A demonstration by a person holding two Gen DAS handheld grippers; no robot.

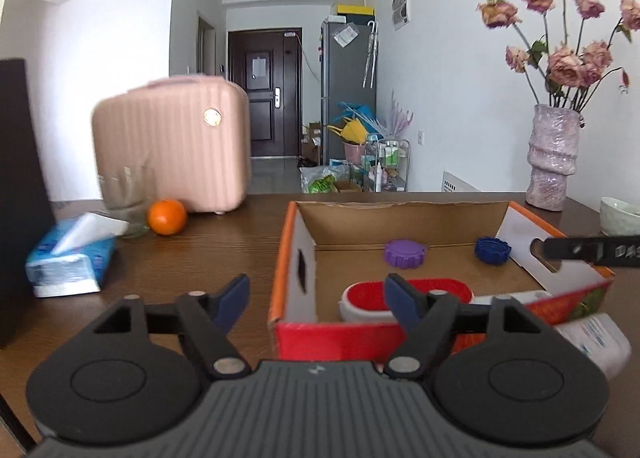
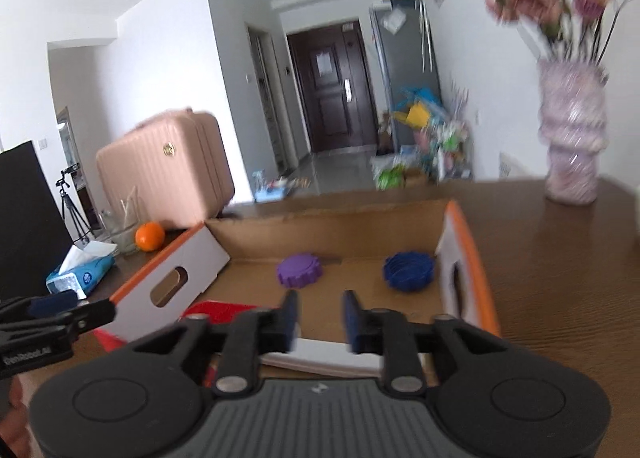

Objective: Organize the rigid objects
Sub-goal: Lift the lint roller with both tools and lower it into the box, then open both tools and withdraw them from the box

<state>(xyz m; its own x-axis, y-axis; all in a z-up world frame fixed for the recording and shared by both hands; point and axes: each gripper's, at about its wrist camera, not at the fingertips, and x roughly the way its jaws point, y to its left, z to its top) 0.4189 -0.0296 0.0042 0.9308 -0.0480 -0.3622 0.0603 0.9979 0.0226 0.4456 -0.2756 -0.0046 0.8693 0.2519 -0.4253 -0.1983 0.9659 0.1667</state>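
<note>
two caps sit on the floor of the cardboard box [image 1: 400, 214]: one purple cap [image 1: 405, 253] mid-back, one blue cap [image 1: 492, 250] by the right wall, plus one red-and-white brush [image 1: 404, 298] near the front. left gripper [image 1: 316, 300] hangs over the front-left corner, fingers wide apart, holding nothing. right gripper [image 2: 320, 316] is above the box, fingers parted with a narrow gap. bare cardboard lies between the caps. it's all on a brown wood table [image 1: 200, 254] with one orange [image 1: 167, 217], one tissue pack [image 1: 70, 262], one vase [image 1: 554, 156].

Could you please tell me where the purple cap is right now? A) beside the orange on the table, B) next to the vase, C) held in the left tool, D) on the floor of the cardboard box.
D: the purple cap lies on the floor of the cardboard box, left of the blue cap, with neither tool touching it.
</note>
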